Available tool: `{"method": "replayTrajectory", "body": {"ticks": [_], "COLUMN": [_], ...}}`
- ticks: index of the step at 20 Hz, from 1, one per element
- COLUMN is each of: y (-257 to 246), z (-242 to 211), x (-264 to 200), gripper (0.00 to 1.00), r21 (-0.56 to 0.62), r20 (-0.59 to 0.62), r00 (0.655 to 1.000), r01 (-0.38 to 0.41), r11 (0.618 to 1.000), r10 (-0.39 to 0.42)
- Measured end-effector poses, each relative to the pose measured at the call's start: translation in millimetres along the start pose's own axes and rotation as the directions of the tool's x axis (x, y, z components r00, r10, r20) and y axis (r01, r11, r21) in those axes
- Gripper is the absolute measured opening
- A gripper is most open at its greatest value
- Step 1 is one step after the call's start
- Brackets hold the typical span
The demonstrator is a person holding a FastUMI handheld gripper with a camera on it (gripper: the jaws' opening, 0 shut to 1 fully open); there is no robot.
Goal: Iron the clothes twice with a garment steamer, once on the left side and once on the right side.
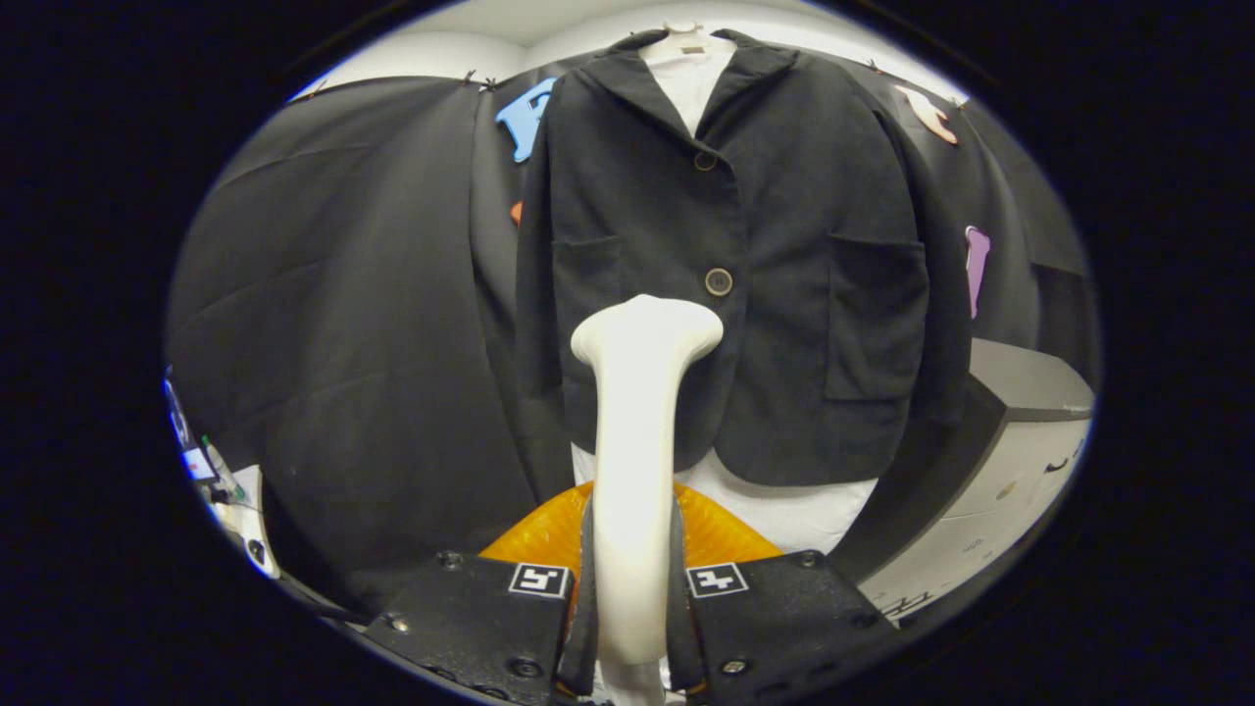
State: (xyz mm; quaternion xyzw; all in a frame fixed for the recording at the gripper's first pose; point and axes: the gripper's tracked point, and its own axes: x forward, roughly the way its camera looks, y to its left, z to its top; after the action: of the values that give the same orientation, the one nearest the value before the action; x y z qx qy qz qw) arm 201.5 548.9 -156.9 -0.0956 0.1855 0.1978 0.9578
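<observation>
Gripper [632, 598]: we grip the steamer [637, 431] handle, both fingers pressing.
Steamer head: just below the jacket [784, 245] mid button [719, 281].

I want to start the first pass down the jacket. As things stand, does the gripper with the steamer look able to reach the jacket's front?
Probably yes. The gripper is shut on the steamer, whose head points at the jacket just under its lower button. Nothing stands between head and cloth.

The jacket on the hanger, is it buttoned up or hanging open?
Buttoned: the jacket fronts overlap, closed at both buttons. The gripper clamps the steamer.
</observation>
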Motion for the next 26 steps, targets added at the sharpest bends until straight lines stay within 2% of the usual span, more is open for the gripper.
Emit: {"method": "replayTrajectory", "body": {"ticks": [16, 22, 26], "y": [-5.8, -2.0, 3.1], "z": [-48.3, -65.5, -55.3], "x": [2.9, -16.8, -45.8], "gripper": [0.31, 0.31, 0.31], "r21": [-0.024, -0.025, 0.035], "r20": [-0.139, -0.177, -0.166], "r00": [0.99, 0.984, 0.985], "r01": [-0.016, -0.024, -0.044], "r11": [1.0, 0.999, 0.998], "r10": [0.012, 0.019, 0.049]}}
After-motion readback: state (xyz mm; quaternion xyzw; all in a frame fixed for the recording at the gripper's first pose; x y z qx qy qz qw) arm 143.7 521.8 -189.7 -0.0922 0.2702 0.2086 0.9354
